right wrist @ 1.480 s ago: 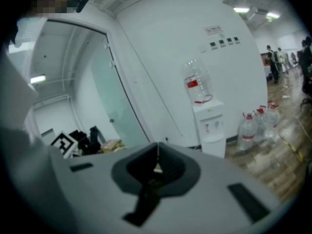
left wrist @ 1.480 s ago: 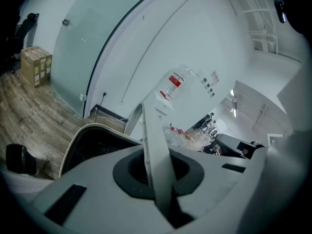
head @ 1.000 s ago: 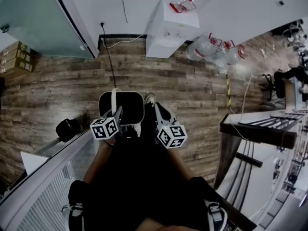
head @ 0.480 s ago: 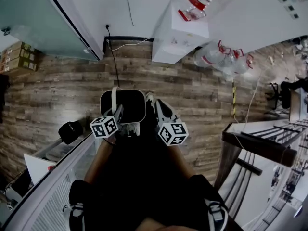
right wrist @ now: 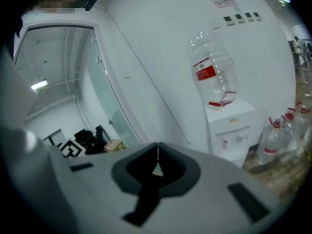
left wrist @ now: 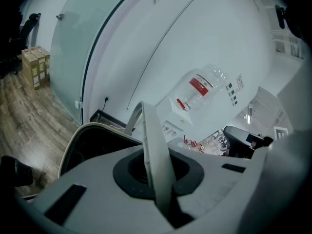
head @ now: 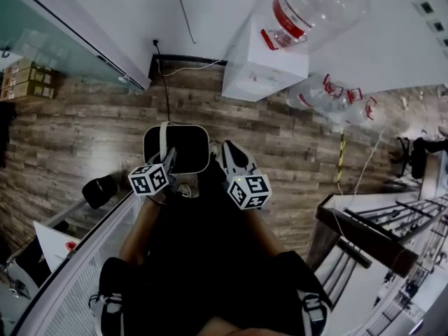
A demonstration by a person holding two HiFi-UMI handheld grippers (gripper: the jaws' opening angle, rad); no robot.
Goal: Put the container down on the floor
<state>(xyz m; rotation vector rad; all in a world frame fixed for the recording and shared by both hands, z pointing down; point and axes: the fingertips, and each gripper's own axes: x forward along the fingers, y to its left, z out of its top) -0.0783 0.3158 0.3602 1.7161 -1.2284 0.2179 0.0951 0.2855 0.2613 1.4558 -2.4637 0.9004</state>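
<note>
Change since a second ago: the white water dispenser [head: 262,65] and its upturned clear bottle [head: 315,9] sit larger and nearer in the head view, and the wall outlet has drifted closer. The carrier has walked toward the wall; both grippers keep the same places ahead of the body. The container is not yet set down. My reading: still the carry, with the lowering to come.

Left to right:
- Cardboard boxes [head: 28,82] by the frosted glass partition, far left.
- Floor [head: 84,131]: brown wood-look planks, matte, bare ahead of the feet.
- Left gripper [head: 168,168]: jaws pinched tight on the handle [left wrist: 152,150], a thin, pale, flat arched strap, apparently plastic, standing upright between them.
- Container [head: 206,142]: rounded-square bin with a dark hollow and a light rim, hanging from that handle, held in front of the person and apparently above the planks.
- Right gripper [head: 227,152]: just beside the container's right edge, jaws closed to a hairline seam with nothing in them; whether it touches the bin I cannot tell.
- Spare bottles [head: 336,96]: clear with red caps, lying right of the dispenser.
</note>
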